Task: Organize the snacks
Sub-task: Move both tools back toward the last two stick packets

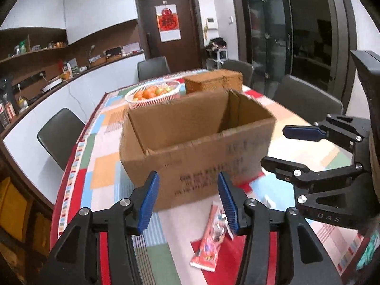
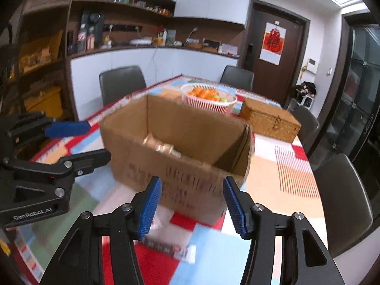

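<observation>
"DAS" on the body of my right gripper, "GenRobot.AI" on my left gripper, blurred, unreadable black print on the cardboard box, red 福 poster on the door

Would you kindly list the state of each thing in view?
cardboard box: open, upright, something inside.
fruit basket: filled.
wicker case: lid shut.
red snack packet: lying on the table, sealed.
left gripper: open, empty.
right gripper: open, empty.
</observation>
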`<state>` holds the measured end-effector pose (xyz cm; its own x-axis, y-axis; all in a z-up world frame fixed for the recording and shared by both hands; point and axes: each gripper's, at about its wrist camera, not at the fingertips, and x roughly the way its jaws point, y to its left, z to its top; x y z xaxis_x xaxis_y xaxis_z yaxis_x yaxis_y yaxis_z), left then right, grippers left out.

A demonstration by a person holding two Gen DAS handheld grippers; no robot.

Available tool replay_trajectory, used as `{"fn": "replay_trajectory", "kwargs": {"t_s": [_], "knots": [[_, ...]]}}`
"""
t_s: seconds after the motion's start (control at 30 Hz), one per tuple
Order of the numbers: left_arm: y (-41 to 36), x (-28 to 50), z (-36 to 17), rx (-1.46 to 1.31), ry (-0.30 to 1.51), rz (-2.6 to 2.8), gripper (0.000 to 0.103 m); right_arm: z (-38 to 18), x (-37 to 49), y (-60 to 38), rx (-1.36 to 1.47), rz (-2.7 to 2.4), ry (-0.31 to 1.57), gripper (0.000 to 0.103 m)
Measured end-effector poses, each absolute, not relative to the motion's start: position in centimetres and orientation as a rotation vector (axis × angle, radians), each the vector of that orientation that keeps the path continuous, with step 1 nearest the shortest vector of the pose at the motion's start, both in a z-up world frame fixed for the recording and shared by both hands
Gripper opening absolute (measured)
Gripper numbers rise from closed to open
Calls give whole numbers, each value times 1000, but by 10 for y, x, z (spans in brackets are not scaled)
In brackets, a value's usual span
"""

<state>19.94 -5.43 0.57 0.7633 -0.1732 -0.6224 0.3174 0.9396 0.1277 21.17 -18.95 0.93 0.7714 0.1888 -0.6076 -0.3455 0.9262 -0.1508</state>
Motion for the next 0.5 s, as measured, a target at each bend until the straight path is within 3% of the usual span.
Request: {"fn": "replay_trajectory", "kwargs": {"t_s": [0.5], "knots": [[-57, 186, -78, 244, 870, -307, 51, -67, 196, -178, -432, 383, 858, 55]]}}
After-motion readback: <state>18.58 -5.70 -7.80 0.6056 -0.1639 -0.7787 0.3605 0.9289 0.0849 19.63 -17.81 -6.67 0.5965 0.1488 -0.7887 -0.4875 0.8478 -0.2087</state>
